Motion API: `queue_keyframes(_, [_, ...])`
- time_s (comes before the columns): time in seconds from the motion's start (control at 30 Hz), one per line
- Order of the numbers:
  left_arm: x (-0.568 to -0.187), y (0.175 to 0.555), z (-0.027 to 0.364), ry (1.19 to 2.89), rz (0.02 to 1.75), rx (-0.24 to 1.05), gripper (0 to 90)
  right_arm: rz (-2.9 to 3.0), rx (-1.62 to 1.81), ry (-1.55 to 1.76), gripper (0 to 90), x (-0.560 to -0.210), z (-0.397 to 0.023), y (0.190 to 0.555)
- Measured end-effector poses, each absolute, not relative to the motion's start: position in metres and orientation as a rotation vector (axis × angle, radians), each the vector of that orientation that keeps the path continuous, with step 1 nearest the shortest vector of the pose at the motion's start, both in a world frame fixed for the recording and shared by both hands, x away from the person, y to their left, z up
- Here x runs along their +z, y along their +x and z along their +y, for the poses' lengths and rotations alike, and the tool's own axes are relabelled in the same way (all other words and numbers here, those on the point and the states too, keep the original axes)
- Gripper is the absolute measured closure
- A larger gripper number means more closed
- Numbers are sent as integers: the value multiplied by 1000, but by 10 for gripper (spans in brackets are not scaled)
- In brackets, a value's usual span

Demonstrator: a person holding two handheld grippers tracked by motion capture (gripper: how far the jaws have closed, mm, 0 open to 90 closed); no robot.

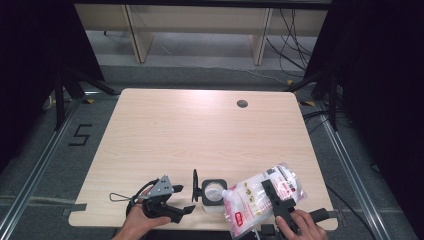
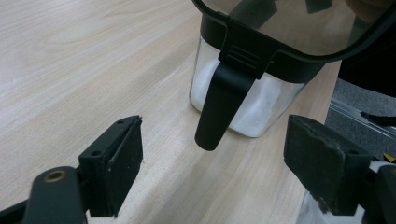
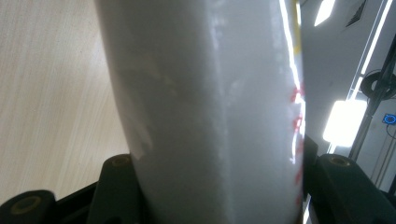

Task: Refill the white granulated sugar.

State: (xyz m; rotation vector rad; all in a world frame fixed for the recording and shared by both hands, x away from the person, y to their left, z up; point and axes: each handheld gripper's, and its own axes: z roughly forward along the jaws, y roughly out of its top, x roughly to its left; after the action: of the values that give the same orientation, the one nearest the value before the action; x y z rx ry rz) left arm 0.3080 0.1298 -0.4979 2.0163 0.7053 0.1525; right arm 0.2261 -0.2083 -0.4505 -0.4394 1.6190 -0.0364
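White granules already lie in the bottom of the small square clear container with a black rim (image 1: 213,196), about a third of its height as the left gripper view shows it, so we judge the filling begun but far from finished. Its hinged black-framed lid (image 1: 195,185) stands swung open on the side facing our left tongs (image 1: 176,199), and its black latch tab hangs down between their two pads, just ahead of them and untouched.

Our left tongs stand open, nothing between the jaws, resting low on the pale wooden table (image 1: 200,130) just beside the container. They seem placed to steady it or to handle the lid.

Our right tongs (image 1: 278,202) grip the soft transparent plastic bag of white powder with red printing (image 1: 260,197); in the right gripper view the bag bulges out between both pads and rises straight up from them. The bag lies tilted, its lower corner reaching over the container's open mouth, right next to it.

What is left, as we judge it: tip more of the bag's contents in, draw the bag away, then swing the lid down and latch it.
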Motion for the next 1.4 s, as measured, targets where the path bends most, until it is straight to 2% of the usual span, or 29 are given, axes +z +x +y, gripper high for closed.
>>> queue_keyframes(1.4, [-497, 310, 132, 2022, 686, 149, 194, 1646, 9, -400, 494, -453, -211, 228])
